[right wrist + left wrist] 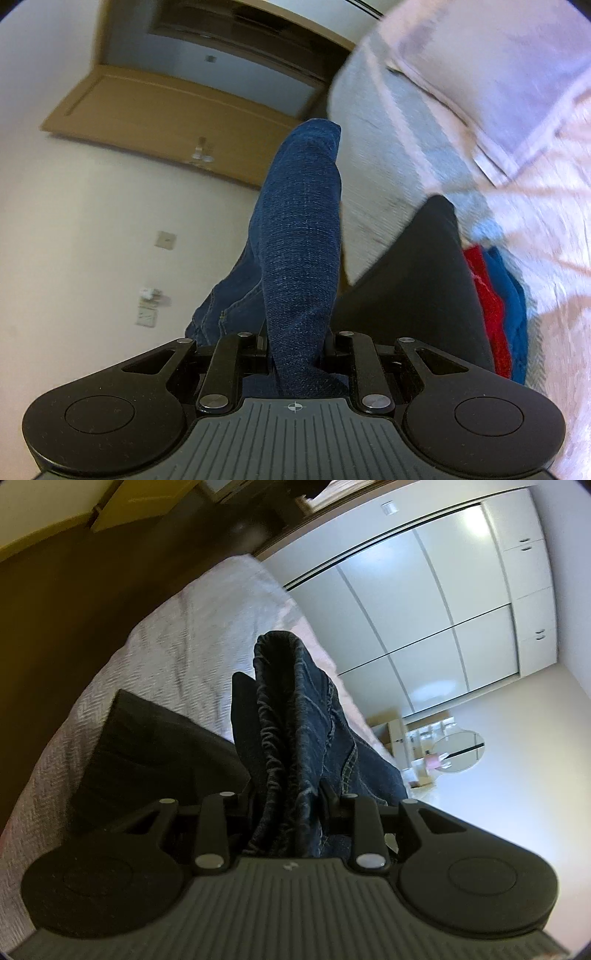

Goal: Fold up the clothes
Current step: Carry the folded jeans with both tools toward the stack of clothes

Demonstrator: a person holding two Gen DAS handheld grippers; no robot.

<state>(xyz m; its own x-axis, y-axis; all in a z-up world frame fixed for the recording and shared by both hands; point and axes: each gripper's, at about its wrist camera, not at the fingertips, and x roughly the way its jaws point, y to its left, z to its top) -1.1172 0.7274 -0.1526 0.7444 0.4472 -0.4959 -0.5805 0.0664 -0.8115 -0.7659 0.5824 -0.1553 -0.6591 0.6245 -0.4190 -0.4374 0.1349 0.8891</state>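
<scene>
Closest to your left camera, your left gripper is clamped on the gathered elastic waistband of a pair of dark blue jeans, which rises from the jaws toward twelve o'clock. Your right gripper is likewise closed on denim, a smooth doubled length of what seems the same jeans, also running toward twelve o'clock. Both ends are held up off the bed, so the jeans are mid-handling, neither laid flat nor set down as a finished fold. At nine o'clock of the left grip a black folded garment lies flat on the pale herringbone bedspread; the right view shows it at three o'clock, with a red garment and a blue garment just beyond it, apparently stacked. Judging from this, some pieces already lie folded, while the jeans remain to be folded and placed.
</scene>
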